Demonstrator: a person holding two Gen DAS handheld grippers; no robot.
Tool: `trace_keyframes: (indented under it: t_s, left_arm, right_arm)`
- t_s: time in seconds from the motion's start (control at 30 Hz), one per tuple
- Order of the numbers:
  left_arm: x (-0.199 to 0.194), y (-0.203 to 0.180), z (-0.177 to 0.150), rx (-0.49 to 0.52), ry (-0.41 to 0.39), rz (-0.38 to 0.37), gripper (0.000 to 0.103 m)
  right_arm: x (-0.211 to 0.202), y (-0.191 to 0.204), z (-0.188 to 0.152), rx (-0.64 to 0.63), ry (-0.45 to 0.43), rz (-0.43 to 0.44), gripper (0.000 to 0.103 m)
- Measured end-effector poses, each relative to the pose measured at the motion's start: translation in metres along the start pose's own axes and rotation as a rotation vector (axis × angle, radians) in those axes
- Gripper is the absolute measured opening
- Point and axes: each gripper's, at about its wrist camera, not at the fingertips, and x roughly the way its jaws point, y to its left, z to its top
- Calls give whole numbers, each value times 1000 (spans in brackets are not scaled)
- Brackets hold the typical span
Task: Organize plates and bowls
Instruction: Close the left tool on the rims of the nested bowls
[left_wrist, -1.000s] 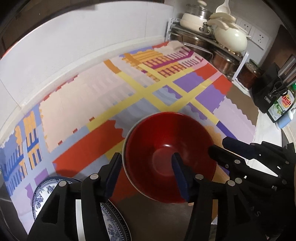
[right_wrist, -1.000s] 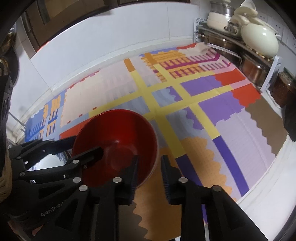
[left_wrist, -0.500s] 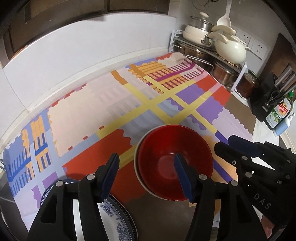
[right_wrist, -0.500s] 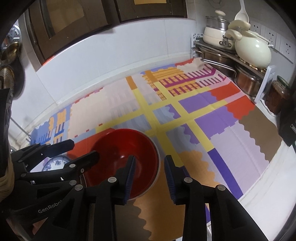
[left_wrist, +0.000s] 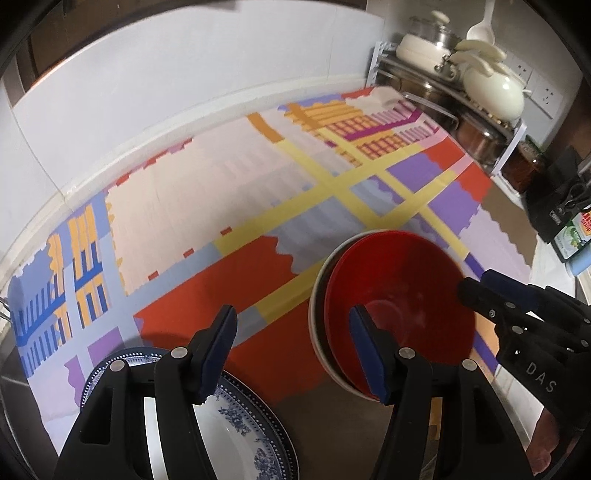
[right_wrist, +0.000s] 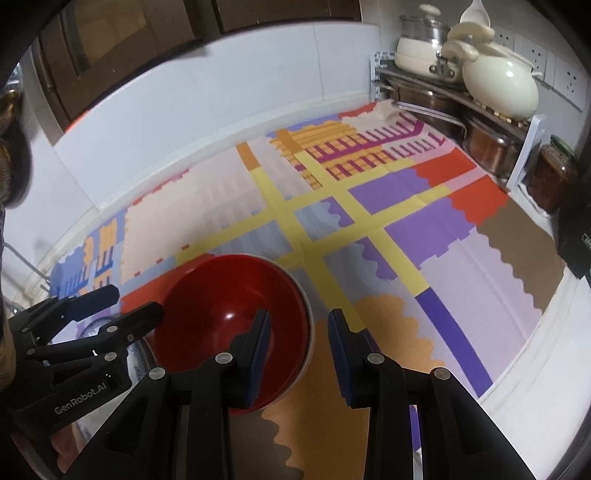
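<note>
A red bowl (left_wrist: 399, 295) is seen sitting inside a white bowl (left_wrist: 318, 295), whose rim shows as a pale crescent along one side, and the pair is set on a patchwork-patterned mat (left_wrist: 229, 192) spread over the counter. The left gripper (left_wrist: 291, 354) is held over the mat with its jaws apart and nothing pressed between them; they have just been opening. Its right-hand pad overlaps the near edge of the red bowl in the left wrist view, while the other pad is placed well to the side of it, above a blue-and-white plate (left_wrist: 236, 428) lying at the near edge. The right gripper (right_wrist: 299, 354) is also parted, its jaws having just been opening; the stacked bowls' rim is seen between them, one pad over the red bowl's inside and the other outside the bowls, neither visibly pressing. Cream pots (right_wrist: 498, 81) are stacked on a rack (right_wrist: 424, 96) in the far corner.
</note>
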Motion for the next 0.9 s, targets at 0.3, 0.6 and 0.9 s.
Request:
trace_keyframes:
  t_s: [0.3, 0.6, 0.9]
  left_arm:
    - [27, -2, -1, -9, 72, -36, 62]
    - [43, -3, 0, -19, 116, -64, 52]
    - [51, -6, -2, -29, 153, -97, 41]
  right_arm:
    - [25, -5, -4, 24, 67, 14, 33]
    - [39, -2, -7, 21, 119, 32, 33]
    - [47, -4, -9, 47, 156, 58, 32]
